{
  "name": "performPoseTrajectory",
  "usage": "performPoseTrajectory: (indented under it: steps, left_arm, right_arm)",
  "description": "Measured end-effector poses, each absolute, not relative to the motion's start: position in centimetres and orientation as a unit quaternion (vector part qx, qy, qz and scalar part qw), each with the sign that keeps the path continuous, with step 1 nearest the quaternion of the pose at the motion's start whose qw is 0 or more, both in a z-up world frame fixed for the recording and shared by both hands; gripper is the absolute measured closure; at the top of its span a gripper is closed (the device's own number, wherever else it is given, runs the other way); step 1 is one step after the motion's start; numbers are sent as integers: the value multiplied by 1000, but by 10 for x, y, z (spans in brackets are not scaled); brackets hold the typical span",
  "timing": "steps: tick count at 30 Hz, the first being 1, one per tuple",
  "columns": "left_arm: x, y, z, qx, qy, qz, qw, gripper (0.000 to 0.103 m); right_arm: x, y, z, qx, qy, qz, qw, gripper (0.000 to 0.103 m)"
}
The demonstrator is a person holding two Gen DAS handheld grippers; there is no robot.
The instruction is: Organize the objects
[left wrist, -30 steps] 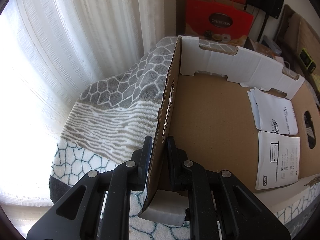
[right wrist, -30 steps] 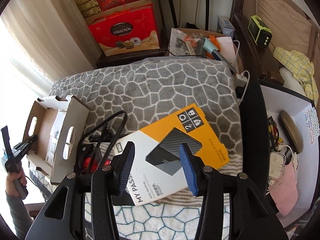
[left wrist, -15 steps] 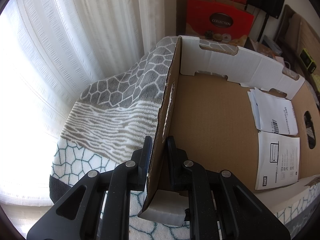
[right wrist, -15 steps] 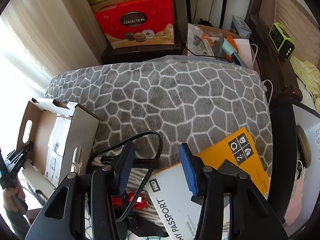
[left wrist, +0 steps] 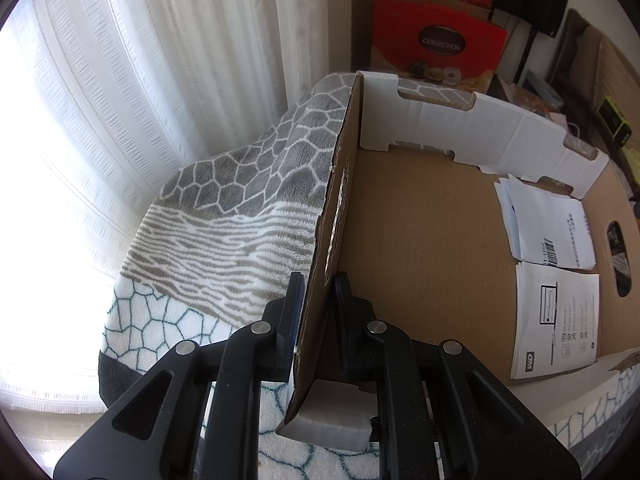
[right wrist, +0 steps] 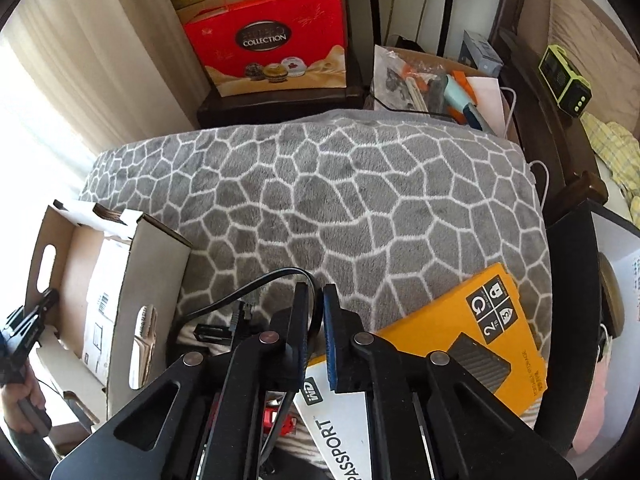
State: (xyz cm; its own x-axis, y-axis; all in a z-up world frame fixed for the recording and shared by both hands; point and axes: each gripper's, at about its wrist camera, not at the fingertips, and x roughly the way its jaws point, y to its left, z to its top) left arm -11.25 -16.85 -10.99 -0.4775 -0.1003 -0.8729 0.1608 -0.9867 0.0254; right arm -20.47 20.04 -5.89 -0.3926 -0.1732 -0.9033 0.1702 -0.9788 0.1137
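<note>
Sorting is barely begun: inside the open brown cardboard box [left wrist: 420,240] lie only white printed leaflets [left wrist: 556,272]. The left gripper [left wrist: 318,292] is clenched on the box's near wall. Just beside the box on the grey honeycomb-patterned blanket [right wrist: 340,192], the right gripper [right wrist: 316,308] has just closed, pinching the looped black cable [right wrist: 248,288]; the orange-and-white hard-drive carton [right wrist: 460,344] waits, still outside the box

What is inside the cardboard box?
Two white paper leaflets lie flat on the floor of the cardboard box, toward its right side; the rest of the visible floor is bare. The near corner is hidden behind the left hand-held gripper and the wall it grips.
</note>
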Motion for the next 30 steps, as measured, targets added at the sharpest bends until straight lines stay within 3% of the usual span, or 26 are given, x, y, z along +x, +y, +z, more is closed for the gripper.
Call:
performPoseTrajectory:
  steps: [19, 30]
  left_arm:
    - [-112, -168, -110, 505, 31, -859, 76, 90]
    - [-111, -166, -110, 506, 33, -859, 77, 90]
  right_arm:
    - [-171, 186, 61, 447, -16, -880, 158, 97]
    - [-147, 122, 81, 438, 6, -868, 233, 97]
